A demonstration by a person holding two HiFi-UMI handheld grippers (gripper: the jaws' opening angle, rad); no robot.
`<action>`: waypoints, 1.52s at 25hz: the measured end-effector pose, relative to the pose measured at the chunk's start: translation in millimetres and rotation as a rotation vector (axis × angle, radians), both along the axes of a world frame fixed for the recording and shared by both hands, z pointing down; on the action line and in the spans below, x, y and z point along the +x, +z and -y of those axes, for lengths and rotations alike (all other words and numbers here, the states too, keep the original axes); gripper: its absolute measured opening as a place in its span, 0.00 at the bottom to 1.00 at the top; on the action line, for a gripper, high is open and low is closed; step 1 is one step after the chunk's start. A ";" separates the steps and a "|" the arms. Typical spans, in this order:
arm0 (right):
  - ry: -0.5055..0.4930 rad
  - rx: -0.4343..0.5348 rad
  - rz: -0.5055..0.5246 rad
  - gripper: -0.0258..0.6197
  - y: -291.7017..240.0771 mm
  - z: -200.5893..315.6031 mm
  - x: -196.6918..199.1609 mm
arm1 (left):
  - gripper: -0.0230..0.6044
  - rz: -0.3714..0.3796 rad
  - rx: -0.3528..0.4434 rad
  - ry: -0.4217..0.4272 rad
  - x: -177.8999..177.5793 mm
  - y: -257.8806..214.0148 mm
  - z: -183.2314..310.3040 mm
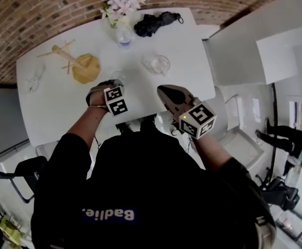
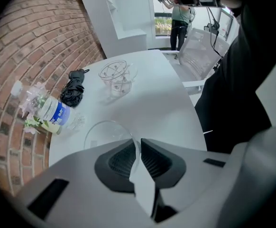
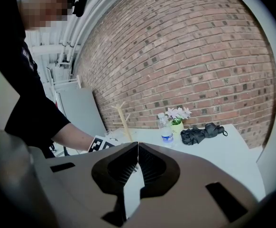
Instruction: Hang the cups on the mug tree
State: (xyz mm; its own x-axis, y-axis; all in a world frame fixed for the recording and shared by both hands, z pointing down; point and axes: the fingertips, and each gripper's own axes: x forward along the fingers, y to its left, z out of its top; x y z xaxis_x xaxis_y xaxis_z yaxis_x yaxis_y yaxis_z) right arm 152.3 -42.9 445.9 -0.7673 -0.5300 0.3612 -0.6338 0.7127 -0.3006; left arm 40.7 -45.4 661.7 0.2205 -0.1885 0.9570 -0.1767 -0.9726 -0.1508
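Note:
A wooden mug tree (image 1: 70, 60) on a yellowish base stands at the table's far left, and it shows behind my right jaws too as the mug tree (image 3: 124, 119). A clear glass cup (image 2: 105, 133) sits right below my left gripper (image 2: 139, 144), whose pads pinch the cup's near wall. From the head view, the left gripper (image 1: 109, 85) points steeply down at that cup (image 1: 118, 77). A second glass cup (image 1: 158, 64) stands mid-table, a third cup (image 1: 35, 80) at the far left. My right gripper (image 1: 162, 89) is shut and holds nothing.
A water bottle (image 1: 124, 35), a flower pot (image 1: 119, 7) and a folded black umbrella (image 1: 156, 22) stand along the table's far edge by the brick wall. White chairs (image 2: 199, 56) stand off the table's right side. A person (image 1: 291, 139) stands farther off.

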 end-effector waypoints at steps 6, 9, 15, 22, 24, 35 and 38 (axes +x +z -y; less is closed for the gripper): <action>0.011 0.021 -0.023 0.09 -7.2 -0.6 -8.8 | 0.09 -0.167 0.004 -0.108 -8.2 -23.8 4.0; 0.004 0.043 -0.037 0.09 -14.8 -1.8 -19.2 | 0.09 -0.300 0.030 -0.186 -14.0 -47.7 7.6; -0.012 0.083 -0.082 0.09 -22.7 -6.0 -41.9 | 0.09 -0.605 0.058 -0.318 -28.9 -105.9 3.7; -0.097 0.066 -0.115 0.09 -21.7 -4.2 -69.9 | 0.08 -0.856 0.035 -0.408 -40.5 -167.6 2.2; -0.133 0.052 -0.121 0.09 -20.5 -2.7 -76.7 | 0.08 -0.912 0.031 -0.419 -42.5 -180.7 1.6; -0.379 -0.010 -0.154 0.09 4.8 36.5 -74.0 | 0.08 -1.074 -0.007 -0.338 -16.5 -216.0 4.5; -0.474 -0.028 -0.152 0.23 11.7 44.3 -70.0 | 0.08 -1.105 -0.019 -0.348 -10.6 -220.5 10.8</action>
State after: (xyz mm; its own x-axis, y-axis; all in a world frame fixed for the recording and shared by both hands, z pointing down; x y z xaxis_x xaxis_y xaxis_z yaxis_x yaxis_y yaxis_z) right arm 82.3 -87.2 457.6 -0.8590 -0.1237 0.4968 -0.2797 0.9261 -0.2531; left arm 30.0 -56.2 441.2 0.8773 -0.3909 0.2785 -0.4617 -0.8459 0.2671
